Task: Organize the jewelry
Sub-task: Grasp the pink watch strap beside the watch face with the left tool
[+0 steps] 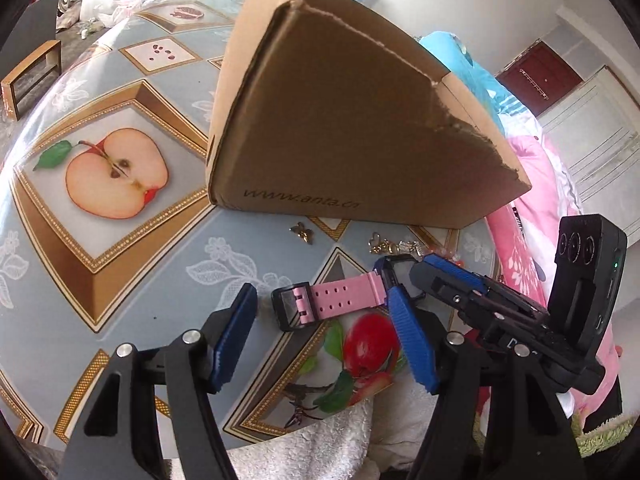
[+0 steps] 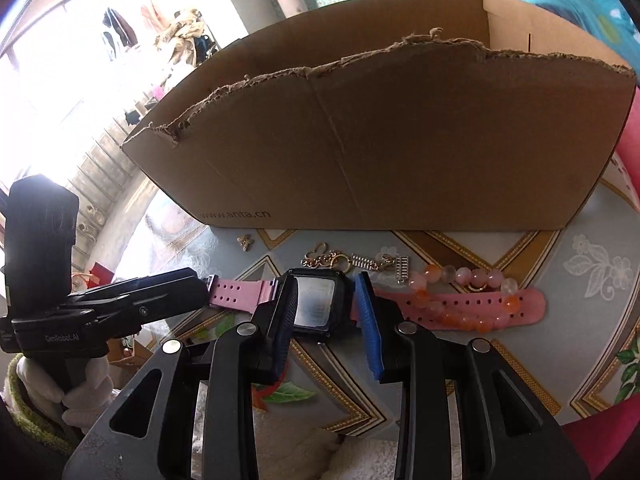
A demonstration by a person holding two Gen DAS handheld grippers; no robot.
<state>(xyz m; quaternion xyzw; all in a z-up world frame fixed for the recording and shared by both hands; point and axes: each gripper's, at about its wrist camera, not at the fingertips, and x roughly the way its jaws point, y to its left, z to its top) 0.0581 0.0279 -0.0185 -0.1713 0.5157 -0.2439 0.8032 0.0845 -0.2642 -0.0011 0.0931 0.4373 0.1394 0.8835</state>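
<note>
A pink-strapped watch (image 2: 316, 300) with a black square case lies flat on the table in front of a torn cardboard box (image 2: 380, 152). My right gripper (image 2: 326, 294) straddles the watch case with its blue pads on either side; whether they press it is unclear. In the left wrist view the pink strap (image 1: 340, 296) lies between the fingers of my open left gripper (image 1: 320, 300), touching neither pad clearly. A pink and orange bead bracelet (image 2: 468, 280) rests over the far strap. Gold and silver charms (image 2: 352, 260) and a small gold butterfly piece (image 2: 244, 241) lie by the box.
The box (image 1: 360, 120) stands close behind the jewelry and blocks the far side. The table has a plastic cover with fruit prints (image 1: 116, 172). A white towel (image 1: 340, 432) lies at the near table edge. Pink bedding (image 1: 536, 208) lies to the right.
</note>
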